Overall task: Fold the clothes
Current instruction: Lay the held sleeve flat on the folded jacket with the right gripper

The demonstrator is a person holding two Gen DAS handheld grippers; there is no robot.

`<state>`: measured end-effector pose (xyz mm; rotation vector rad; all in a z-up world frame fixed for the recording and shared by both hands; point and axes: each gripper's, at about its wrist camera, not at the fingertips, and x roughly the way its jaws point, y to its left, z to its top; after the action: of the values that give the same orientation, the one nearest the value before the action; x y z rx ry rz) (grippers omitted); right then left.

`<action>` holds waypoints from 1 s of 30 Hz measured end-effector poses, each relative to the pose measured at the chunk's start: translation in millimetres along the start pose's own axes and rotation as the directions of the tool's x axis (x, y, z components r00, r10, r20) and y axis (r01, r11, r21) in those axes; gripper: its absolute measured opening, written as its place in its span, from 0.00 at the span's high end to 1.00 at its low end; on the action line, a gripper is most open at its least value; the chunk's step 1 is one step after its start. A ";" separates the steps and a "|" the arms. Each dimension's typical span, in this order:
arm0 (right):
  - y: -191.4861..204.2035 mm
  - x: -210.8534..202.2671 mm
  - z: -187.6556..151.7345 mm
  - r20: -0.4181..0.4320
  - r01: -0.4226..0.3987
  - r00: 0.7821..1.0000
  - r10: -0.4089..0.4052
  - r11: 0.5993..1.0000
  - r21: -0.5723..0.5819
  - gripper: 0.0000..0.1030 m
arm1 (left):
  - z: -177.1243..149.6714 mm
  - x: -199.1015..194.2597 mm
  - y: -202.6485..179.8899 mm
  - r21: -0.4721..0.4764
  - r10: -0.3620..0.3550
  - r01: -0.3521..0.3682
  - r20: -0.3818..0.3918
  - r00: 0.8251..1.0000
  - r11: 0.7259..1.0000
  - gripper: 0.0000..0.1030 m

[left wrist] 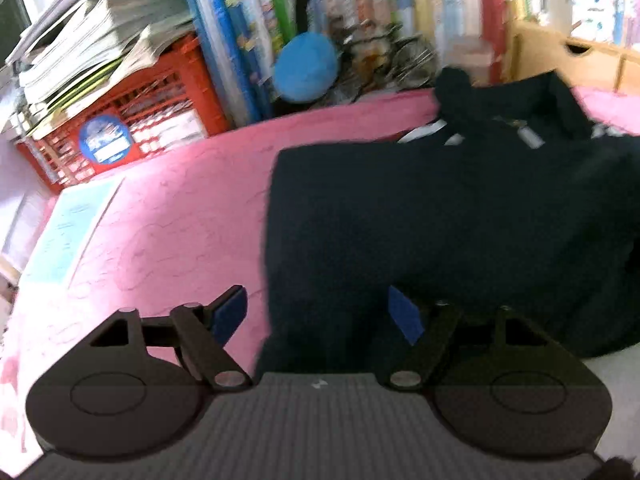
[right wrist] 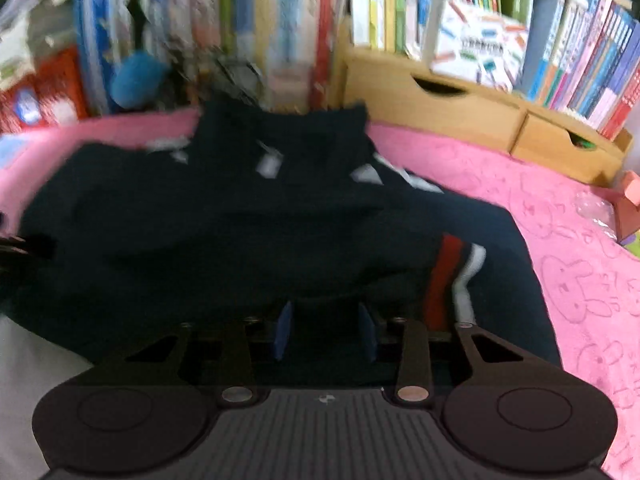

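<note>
2 risks show in the left wrist view: the left gripper (left wrist: 318,314), angled downward with its jaws wide apart and empty, straddles the near-left edge of the dark shirt (left wrist: 440,216) lying on the pink blanket (left wrist: 180,200), and closing might pinch blanket along with cloth. In the right wrist view, the right gripper (right wrist: 325,334) tilts down over the shirt's near hem, jaws partly closed; whether they pinch cloth I cannot tell, and a shallow bite could slip.
</note>
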<state>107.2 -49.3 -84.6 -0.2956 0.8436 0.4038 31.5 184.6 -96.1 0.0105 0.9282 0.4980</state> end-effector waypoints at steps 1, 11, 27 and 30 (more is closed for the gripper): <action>-9.2 3.5 0.8 0.001 -0.008 1.000 0.008 1.000 0.016 0.71 | -1.7 2.2 7.2 -0.009 0.005 -0.005 -0.008 1.000 1.000 0.12; -20.9 -23.2 32.8 0.103 0.019 0.994 -0.020 1.000 0.013 0.69 | 43.1 -17.8 5.4 -0.063 -0.036 0.042 0.093 0.995 0.997 0.33; -22.2 56.0 39.8 0.137 0.045 0.990 -0.044 0.999 -0.003 0.79 | 62.1 63.6 -26.9 -0.035 0.046 -0.045 0.019 0.999 0.998 0.18; -18.5 54.3 55.1 0.069 0.063 0.996 -0.061 0.997 -0.034 0.79 | 65.5 39.0 -13.3 -0.067 0.049 -0.048 0.013 0.999 0.997 0.39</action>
<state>184.5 -30.9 -89.9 -0.3390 0.7596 0.3696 106.5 202.3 -89.0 -0.0235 0.8979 0.5726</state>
